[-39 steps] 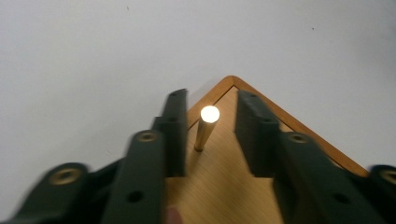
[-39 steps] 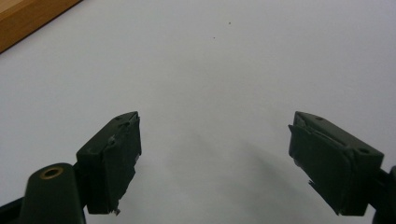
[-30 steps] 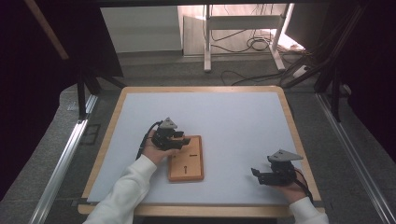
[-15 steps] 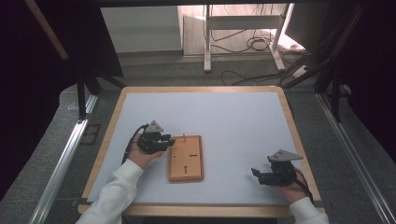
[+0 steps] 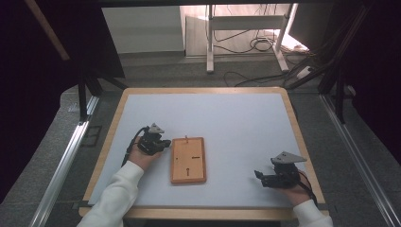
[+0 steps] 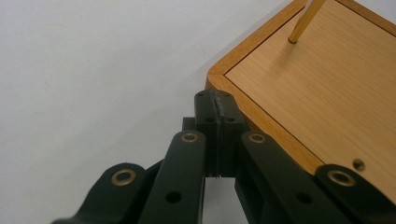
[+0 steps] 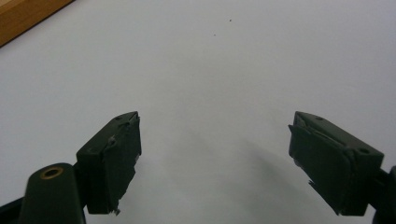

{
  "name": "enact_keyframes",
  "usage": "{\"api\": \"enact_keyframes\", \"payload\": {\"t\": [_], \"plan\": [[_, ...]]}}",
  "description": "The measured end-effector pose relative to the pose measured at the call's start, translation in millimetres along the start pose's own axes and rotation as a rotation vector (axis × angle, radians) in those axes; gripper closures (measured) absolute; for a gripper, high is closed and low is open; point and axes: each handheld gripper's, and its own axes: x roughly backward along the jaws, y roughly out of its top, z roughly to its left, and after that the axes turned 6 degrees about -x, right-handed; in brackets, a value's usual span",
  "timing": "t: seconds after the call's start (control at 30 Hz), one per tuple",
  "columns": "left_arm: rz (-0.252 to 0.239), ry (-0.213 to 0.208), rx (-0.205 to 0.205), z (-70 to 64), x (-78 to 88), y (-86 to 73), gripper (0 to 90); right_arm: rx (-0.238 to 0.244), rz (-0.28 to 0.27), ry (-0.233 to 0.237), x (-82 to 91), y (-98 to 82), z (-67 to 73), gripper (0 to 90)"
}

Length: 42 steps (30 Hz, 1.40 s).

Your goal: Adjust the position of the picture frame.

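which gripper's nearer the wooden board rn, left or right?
Left. The left gripper sits just off the wooden board, at its left edge near the far corner, jaws shut. The right gripper rests well off to the board's right, jaws open.

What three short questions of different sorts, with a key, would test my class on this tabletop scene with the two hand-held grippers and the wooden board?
1. True or false: the left gripper has its jaws pressed together with nothing between them.
2. Multiple choice: the right gripper is (A) shut on a peg, (B) open over bare table surface, (C) clamped on the board's edge.
3. Fill in: a thin upright peg stands in the wooden ____, which lies flat on the white table.

Key
1. True. The left gripper view shows the jaws closed beside the board's corner.
2. B. The jaws stand wide apart over the white surface.
3. board.
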Motion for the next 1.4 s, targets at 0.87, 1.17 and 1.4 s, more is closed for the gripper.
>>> {"api": "enact_keyframes", "payload": {"t": [0.87, 1.17, 1.4], "plan": [[-0.028, -0.019, 0.012, -1.7, -9.3, 5.7, 90.0, 0.005, 0.015, -0.001, -2.0, -0.1, 1.3, 17.0], [-0.048, -0.001, -0.016, -3.3, -1.7, 4.6, 90.0, 0.004, -0.002, 0.001, 0.0, -0.1, 0.7, 17.0], [-0.095, -0.048, -0.020, -8.5, 14.6, 1.8, 87.1, 0.003, -0.028, 0.013, 1.0, 0.7, 2.2, 16.9]]}}
